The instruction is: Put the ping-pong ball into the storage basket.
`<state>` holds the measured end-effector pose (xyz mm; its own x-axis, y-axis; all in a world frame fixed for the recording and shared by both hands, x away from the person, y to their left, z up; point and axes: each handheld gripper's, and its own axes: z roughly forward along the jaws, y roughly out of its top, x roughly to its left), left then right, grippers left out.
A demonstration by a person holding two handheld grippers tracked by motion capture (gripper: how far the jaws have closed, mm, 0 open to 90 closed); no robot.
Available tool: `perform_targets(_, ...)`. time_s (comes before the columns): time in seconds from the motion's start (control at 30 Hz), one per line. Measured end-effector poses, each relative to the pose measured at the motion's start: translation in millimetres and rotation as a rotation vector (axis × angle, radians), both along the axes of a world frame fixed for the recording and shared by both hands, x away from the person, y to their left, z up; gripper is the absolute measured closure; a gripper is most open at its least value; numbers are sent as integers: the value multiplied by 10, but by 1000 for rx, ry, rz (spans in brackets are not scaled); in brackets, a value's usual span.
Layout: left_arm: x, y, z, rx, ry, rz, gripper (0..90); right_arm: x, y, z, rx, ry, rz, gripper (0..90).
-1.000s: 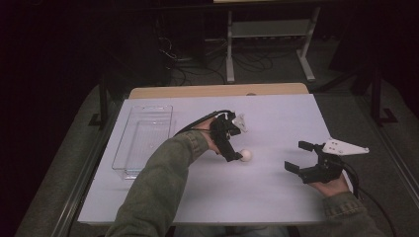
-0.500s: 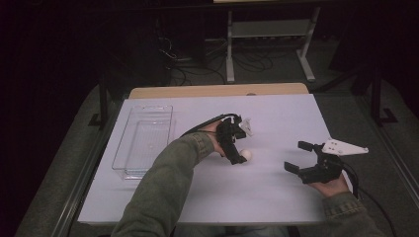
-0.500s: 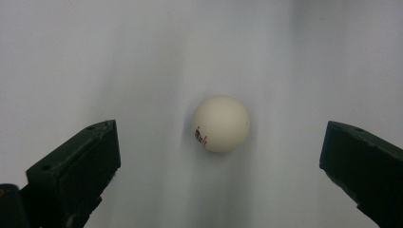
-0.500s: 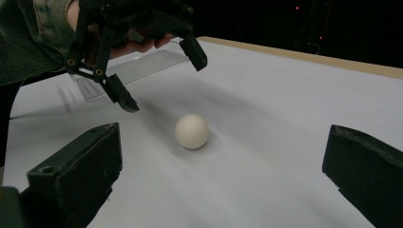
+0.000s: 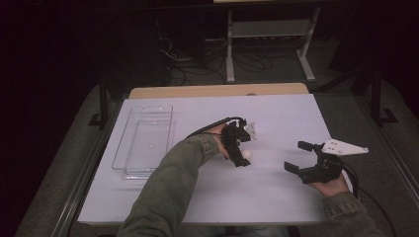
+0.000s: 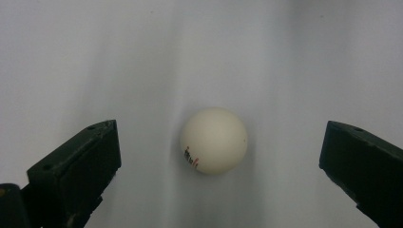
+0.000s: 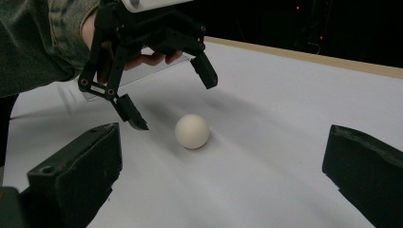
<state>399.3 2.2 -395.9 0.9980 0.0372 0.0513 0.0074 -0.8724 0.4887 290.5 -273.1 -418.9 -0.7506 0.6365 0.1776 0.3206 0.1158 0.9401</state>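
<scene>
A white ping-pong ball point(image 5: 245, 154) lies on the white table point(image 5: 207, 197) near its middle. My left gripper point(image 5: 240, 153) hovers just above it, pointed down, jaws open wide on either side of the ball point(image 6: 214, 140), not touching it. The right gripper view looks across at the ball point(image 7: 192, 131) with the left gripper point(image 7: 173, 99) open over it. Off to the right, my right gripper point(image 5: 299, 156) is held low over the table, open, with nothing between its jaws.
A clear plastic tray point(image 5: 144, 140) stands on the left part of the table. The table's far wooden edge point(image 5: 217, 91) runs along the back. A metal stand point(image 5: 269, 29) and cables are on the dark floor beyond.
The left gripper has edged slightly right and down over the ball. The right gripper has stayed put.
</scene>
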Motion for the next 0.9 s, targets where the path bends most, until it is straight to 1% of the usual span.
perform_targets(0.23,26,-41,-70,3,16,2,0,0,-2,0,3,0,1,0)
perform_targets(0.27,26,-46,-79,3,13,-2,0,0,-3,0,4,0,0,0)
perform_targets(0.33,18,-55,-92,2,11,-9,45,0,-5,1,6,2,0,0)
perform_targets(0.6,29,-98,-155,15,28,-11,64,1,-4,2,6,3,3,0)
perform_targets(0.67,35,-96,-166,24,23,-13,69,-1,-6,3,8,4,3,0)
perform_targets(0.77,42,-89,-178,42,6,-10,141,0,-4,2,7,3,4,0)
perform_targets(0.9,41,-75,-190,54,-5,-6,163,-2,9,2,3,2,9,0)
